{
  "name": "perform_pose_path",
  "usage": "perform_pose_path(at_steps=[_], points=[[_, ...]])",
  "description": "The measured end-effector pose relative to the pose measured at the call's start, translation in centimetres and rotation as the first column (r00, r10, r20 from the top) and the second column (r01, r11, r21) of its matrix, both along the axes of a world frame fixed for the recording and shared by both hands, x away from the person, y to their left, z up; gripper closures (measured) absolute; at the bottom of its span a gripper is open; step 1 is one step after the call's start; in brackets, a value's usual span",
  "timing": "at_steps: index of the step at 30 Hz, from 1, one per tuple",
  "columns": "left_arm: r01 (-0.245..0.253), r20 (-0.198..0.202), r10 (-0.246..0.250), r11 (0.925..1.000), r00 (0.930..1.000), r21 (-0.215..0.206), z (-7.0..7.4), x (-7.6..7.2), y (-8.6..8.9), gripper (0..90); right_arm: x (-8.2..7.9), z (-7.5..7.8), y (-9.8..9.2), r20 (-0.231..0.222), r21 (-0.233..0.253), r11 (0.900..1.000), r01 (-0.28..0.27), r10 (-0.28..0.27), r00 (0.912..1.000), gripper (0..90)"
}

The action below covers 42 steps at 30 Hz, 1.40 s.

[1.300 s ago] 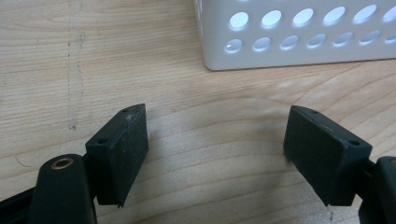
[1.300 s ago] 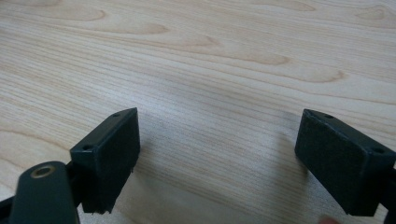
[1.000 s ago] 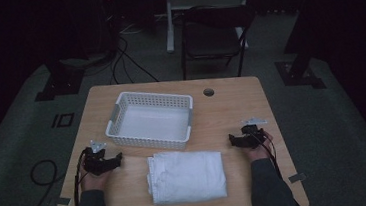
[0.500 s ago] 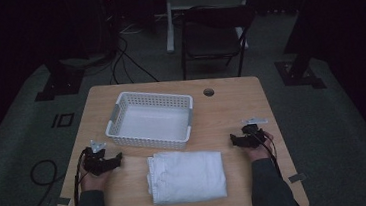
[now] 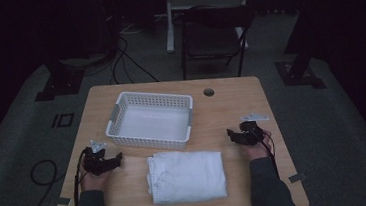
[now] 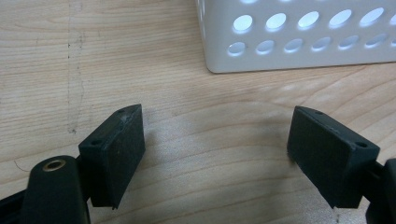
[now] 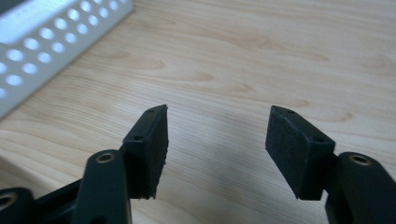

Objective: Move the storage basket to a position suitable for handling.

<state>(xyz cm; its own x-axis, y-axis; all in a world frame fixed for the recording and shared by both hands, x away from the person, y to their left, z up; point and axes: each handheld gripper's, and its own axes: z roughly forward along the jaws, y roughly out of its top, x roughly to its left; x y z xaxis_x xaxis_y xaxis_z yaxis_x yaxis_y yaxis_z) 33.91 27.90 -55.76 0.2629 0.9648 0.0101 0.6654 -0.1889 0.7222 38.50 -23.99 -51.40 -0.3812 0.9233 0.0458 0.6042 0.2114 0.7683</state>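
At the left edge of the table (image 5: pixel 271 100), the left gripper (image 5: pixel 118 159) is held low over the wood, jaws spread wide with nothing between them. In the left gripper view (image 6: pixel 217 154), bare wood is seen between the black pads, and a corner of the white basket (image 6: pixel 299 42) stands just ahead.

Moving to the middle: the folded white cloth (image 5: pixel 186 176) is laid flat on the near part of the table, between the two grippers and just in front of the basket (image 5: pixel 121 113), apart from it by a narrow strip of wood. The cloth is judged to be soft, light and limp; several layers are stacked, so a pinch on one layer alone would likely let the fold open and sag. No fragility is expected, though the weave could slide on smooth wood when it is nudged. A hold is best taken at the two short ends, left and right, with each pair of jaws closed over the whole thickness near a corner, so that the bundle can be lifted level.

On the right, the right gripper (image 5: pixel 229 132) is held near the table's right edge, well apart from the cloth. Its jaws are also parted wide and empty in the right gripper view (image 7: pixel 217 140), with the basket wall (image 7: pixel 51 42) seen off to one side.
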Motion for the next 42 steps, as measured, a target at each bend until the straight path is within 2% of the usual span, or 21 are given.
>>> perform_pose_path(at_steps=[5, 8, 17, 26, 33, 42], points=[[-0.001, -0.001, 0.001, 1.0000, 1.0000, 0.000, 0.0, 0.0, 0.0, 18.8, -0.5, 1.0, 1.2, 0.016, 0.044, 0.998, -0.040, 0.039, 0.9991, 45.3], [-0.003, 0.000, 0.003, 1.0000, 1.0000, -0.001, 0.0, 0.0, 0.0, 18.8, -0.8, 1.5, 2.0, 0.026, 0.046, 0.997, -0.061, 0.060, 0.9979, 48.1], [-0.004, 0.000, 0.004, 1.0000, 1.0000, -0.001, 0.0, 0.0, 0.0, 18.8, -1.3, 3.2, 3.7, 0.042, 0.078, 0.990, -0.116, 0.113, 0.9928, 48.1], [-0.003, 0.001, 0.003, 1.0000, 1.0000, -0.002, 0.0, 0.1, 0.0, 18.9, -1.0, 4.4, 5.6, 0.050, 0.066, 0.985, -0.160, 0.156, 0.9864, 47.5], [-0.003, 0.002, 0.003, 1.0000, 1.0000, -0.003, 0.0, 0.1, 0.0, 18.9, -0.7, 4.7, 7.3, 0.049, 0.064, 0.979, -0.193, 0.190, 0.9806, 48.6], [-0.003, -0.002, 0.003, 1.0000, 1.0000, -0.001, 0.0, 0.0, 0.0, 19.3, -0.3, 4.2, 8.8, 0.024, 0.073, 0.972, -0.222, 0.221, 0.9749, 51.0]])
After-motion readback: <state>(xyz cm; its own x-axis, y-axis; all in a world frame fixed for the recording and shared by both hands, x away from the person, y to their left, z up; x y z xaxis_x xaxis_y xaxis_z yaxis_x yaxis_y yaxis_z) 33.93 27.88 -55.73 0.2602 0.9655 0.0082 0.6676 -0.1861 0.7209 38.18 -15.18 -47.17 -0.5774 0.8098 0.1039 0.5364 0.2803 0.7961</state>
